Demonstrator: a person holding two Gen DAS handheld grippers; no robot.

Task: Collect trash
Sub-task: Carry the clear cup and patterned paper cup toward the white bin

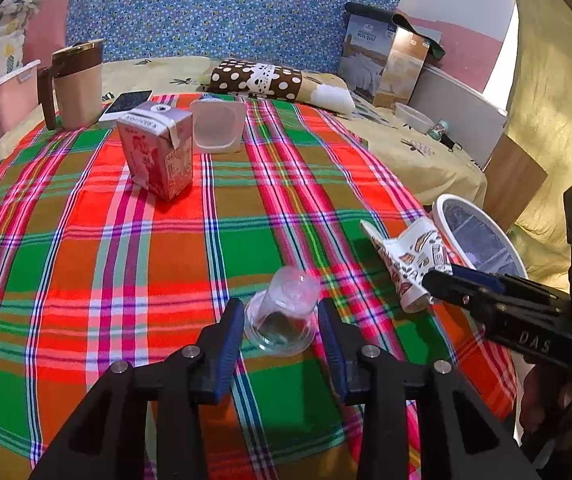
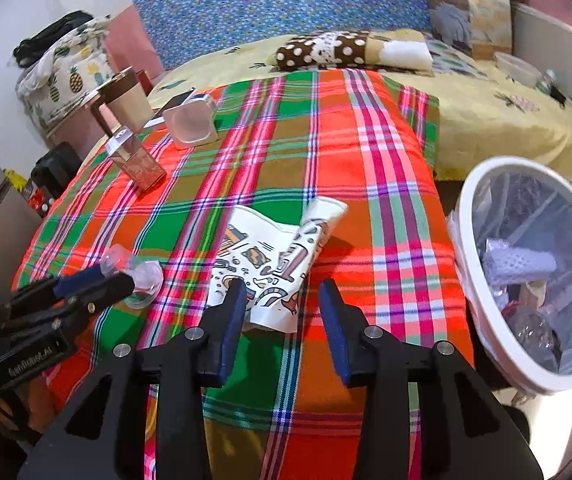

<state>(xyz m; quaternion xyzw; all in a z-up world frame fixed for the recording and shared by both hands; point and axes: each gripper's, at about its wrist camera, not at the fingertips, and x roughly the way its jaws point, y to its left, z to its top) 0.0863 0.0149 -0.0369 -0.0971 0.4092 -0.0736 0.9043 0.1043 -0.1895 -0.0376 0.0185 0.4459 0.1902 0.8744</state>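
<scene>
**Both grippers open over trash on the plaid cloth**

Seen only from the left wrist: clear plastic cup (image 1: 283, 312) on its side, lying between the spread fingers of the left gripper (image 1: 281, 312), mouth toward the camera, not clamped. Just to the right, a crumpled printed paper cup (image 1: 408, 258), with the right gripper (image 1: 438, 280) reaching in from the right, tips at the paper's near end. From this angle, cannot tell how wide those fingers stand.

Seen only from the right wrist: right gripper (image 2: 281, 296) open, fingers wide apart, left fingertip (image 2: 237, 292) over the near edge of the flattened paper cup (image 2: 273, 264), right finger over bare cloth. Left gripper (image 2: 125, 280) entering from the left, at the clear cup (image 2: 137, 276).

Trash bin (image 2: 470, 216) with white rim, off the right edge of the bed, lined with a clear bag; inside, a pale mesh wrapper (image 2: 518, 264) and crumpled clear plastic (image 2: 534, 332). In the left view only the bin's rim (image 1: 444, 204) and bag, contents unclear.

Far left on the plaid cloth (image 1: 125, 260): red carton (image 1: 157, 148) upright, white tub (image 1: 217, 126) tipped with its mouth toward the camera just right of it, brown mug (image 1: 73, 84) and phone (image 1: 125, 104) behind. Polka-dot pillow (image 1: 257, 78) farther back.
</scene>
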